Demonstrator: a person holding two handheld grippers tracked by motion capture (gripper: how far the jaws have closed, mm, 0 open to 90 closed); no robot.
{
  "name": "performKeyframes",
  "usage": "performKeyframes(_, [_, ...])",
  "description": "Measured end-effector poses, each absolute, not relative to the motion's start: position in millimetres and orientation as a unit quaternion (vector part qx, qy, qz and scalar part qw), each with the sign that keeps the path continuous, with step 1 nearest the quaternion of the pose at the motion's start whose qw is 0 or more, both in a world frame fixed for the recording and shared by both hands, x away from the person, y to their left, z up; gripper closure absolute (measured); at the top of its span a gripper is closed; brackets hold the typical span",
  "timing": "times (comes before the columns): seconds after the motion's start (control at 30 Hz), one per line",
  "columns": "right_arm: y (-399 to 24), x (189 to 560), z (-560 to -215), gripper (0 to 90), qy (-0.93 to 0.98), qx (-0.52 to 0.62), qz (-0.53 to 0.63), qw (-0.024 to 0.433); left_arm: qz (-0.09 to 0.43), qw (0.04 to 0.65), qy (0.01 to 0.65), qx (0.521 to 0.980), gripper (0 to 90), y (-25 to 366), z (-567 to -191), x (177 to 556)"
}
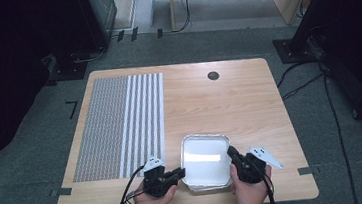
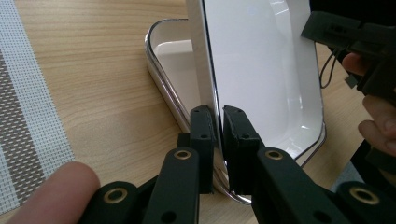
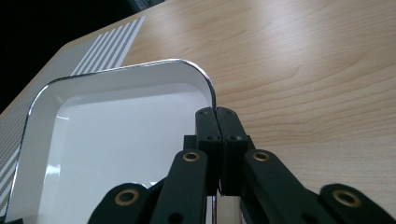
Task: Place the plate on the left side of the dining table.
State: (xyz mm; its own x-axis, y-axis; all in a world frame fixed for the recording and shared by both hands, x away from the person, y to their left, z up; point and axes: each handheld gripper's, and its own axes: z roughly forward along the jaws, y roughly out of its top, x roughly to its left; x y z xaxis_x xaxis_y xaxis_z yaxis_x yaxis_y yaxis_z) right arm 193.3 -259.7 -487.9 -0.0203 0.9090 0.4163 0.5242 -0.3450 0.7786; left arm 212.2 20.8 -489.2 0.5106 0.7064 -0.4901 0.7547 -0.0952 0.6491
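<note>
Where the high view looks down, we note a white tray (image 1: 205, 160) at the near middle of the wooden counter (image 1: 229, 97). Left hand-held gripper (image 1: 179, 172) meets the tray's left rim; right hand-held gripper (image 1: 232, 152) meets its right rim. A hand (image 1: 151, 201) holds the left one, another hand (image 1: 250, 190) the right. A striped placemat (image 1: 121, 125) lies left of the tray and beyond it, close by. A small dark round hole (image 1: 213, 75) sits in the counter, well beyond the tray.

Left gripper view: we see the left hand-held gripper (image 2: 218, 126) clenched on the tray (image 2: 261, 65) rim, one jaw outside the wall, one inside. Tray's near edge looks raised off the counter (image 2: 102, 84); how far, we cannot tell. Placemat (image 2: 23, 121) lies left of the tray. A fingertip (image 2: 51, 191) shows low left. The other gripper and hand show past the tray's far rim.

Right gripper view: right hand-held gripper (image 3: 217, 126) clamped on the tray (image 3: 116, 140) rim beside a rounded corner, jaws pressed nearly together over the thin edge. Counter (image 3: 303, 70) spreads right of the tray; placemat (image 3: 107, 51) lies beyond the tray's far edge.
</note>
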Motion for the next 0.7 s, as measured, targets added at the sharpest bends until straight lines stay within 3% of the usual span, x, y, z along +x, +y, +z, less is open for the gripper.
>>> performKeyframes(0.4, [-255.5, 204.4, -486.5, 89.4, 0.555, 0.663, 0.463, 0.196, -0.054, 0.463, 0.509, 0.723, 86.3, 32.7, -488.0, 219.4])
performKeyframes(0.7, [-247.8, 210.6, -476.6, 90.0, 0.563, 0.657, 0.462, 0.194, -0.045, 0.464, 0.517, 0.718, 87.0, 40.6, -485.0, 222.0])
